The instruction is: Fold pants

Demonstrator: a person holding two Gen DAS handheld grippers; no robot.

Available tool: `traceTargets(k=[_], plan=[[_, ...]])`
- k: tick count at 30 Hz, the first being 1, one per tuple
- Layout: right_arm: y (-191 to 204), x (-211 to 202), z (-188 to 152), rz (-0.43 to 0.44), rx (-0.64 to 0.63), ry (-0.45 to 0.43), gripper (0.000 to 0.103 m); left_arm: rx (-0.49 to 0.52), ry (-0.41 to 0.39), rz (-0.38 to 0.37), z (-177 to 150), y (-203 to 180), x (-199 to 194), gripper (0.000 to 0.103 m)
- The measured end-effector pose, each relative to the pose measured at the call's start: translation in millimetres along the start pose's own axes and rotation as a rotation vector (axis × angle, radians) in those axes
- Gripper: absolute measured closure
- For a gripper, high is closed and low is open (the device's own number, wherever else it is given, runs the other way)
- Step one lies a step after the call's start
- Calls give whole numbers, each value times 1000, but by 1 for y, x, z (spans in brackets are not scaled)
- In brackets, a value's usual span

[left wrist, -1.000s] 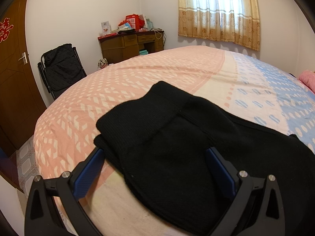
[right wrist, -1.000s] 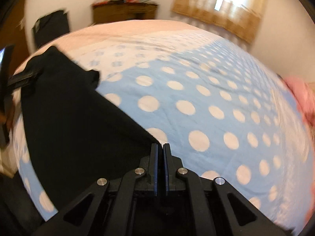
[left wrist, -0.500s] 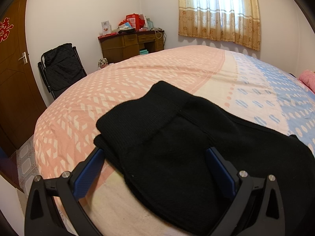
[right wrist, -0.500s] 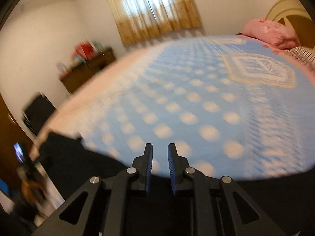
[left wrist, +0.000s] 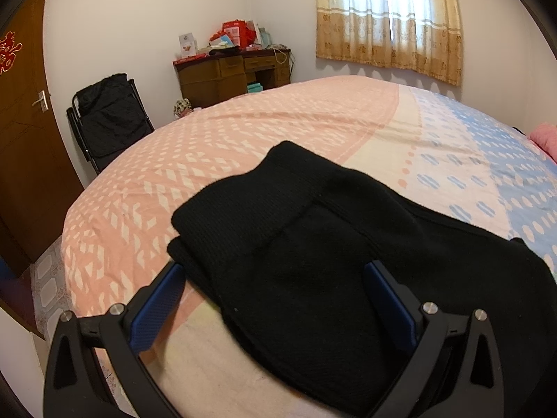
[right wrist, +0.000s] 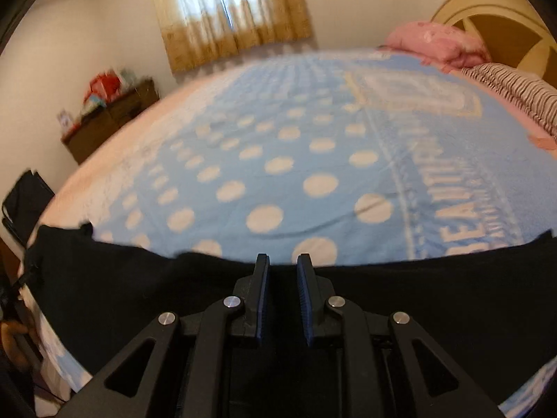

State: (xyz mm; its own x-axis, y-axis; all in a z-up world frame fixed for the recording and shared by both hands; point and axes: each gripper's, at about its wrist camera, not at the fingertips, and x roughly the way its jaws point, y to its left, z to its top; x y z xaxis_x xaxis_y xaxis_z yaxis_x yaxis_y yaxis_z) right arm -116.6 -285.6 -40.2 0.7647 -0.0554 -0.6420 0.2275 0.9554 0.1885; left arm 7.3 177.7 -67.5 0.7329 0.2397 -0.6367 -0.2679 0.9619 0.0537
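Observation:
Black knit pants (left wrist: 313,261) lie on the bed, one end folded over in a thick double layer. My left gripper (left wrist: 275,278) hovers low over that folded end. It is wide open, with its blue pads (left wrist: 160,299) on either side of the cloth and not pressing it. In the right wrist view the pants (right wrist: 139,289) run as a long dark band across the near edge of the bed. My right gripper (right wrist: 282,268) sits over that band, its jaws a narrow gap apart, and no cloth is pinched between them.
The bedspread is pink (left wrist: 243,139) at the foot and blue with white dots (right wrist: 278,174) toward the head. A pink pillow (right wrist: 438,41) and a striped one (right wrist: 515,90) lie by the headboard. A cluttered wooden desk (left wrist: 229,73), a black folding chair (left wrist: 111,115) and a brown door (left wrist: 21,122) line the far walls.
The right gripper's jaws parted from fully shut on the pants' edge. That gripper rolled and swung toward the head of the bed. The left gripper and the folded end have not moved.

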Motion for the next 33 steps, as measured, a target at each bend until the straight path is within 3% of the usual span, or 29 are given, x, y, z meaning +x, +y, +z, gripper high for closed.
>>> traceTargets(k=[4, 8, 9, 11, 13, 14, 17, 20, 23, 25, 30, 33], plan=[[40, -10, -23, 194, -70, 85, 84, 75, -44, -9, 0, -15, -23, 0], [84, 14, -72, 292, -111, 228, 84, 177, -108, -150, 2, -51, -50, 0], [91, 15, -82, 303, -101, 230, 82, 205, -115, -191, 2, -63, -56, 0], [102, 5, -88, 353, -100, 205, 61, 230, -108, -259, 2, -82, -64, 0], [108, -4, -86, 447, -115, 236, 56, 256, -79, -375, 0, -104, -72, 0], [107, -12, -82, 448, -127, 216, 56, 266, -70, -406, -1, -110, -74, 0], [85, -35, -60, 334, -115, 105, 56, 313, -32, -495, -9, -142, -82, 0], [32, -49, -39, 178, 18, 4, 56, 346, 9, -553, -16, -171, -89, 0], [-14, -41, -28, -37, 119, 7, 56, 356, 50, -603, -22, -193, -94, 0], [-32, -34, -28, -130, 143, 24, 56, 366, 72, -626, -26, -203, -97, 0], [-47, -10, -34, -139, 182, 98, 56, 405, 72, -621, -39, -221, -98, 0], [-53, -15, -33, -125, 171, 64, 56, 422, 97, -579, -47, -225, -88, 0]])
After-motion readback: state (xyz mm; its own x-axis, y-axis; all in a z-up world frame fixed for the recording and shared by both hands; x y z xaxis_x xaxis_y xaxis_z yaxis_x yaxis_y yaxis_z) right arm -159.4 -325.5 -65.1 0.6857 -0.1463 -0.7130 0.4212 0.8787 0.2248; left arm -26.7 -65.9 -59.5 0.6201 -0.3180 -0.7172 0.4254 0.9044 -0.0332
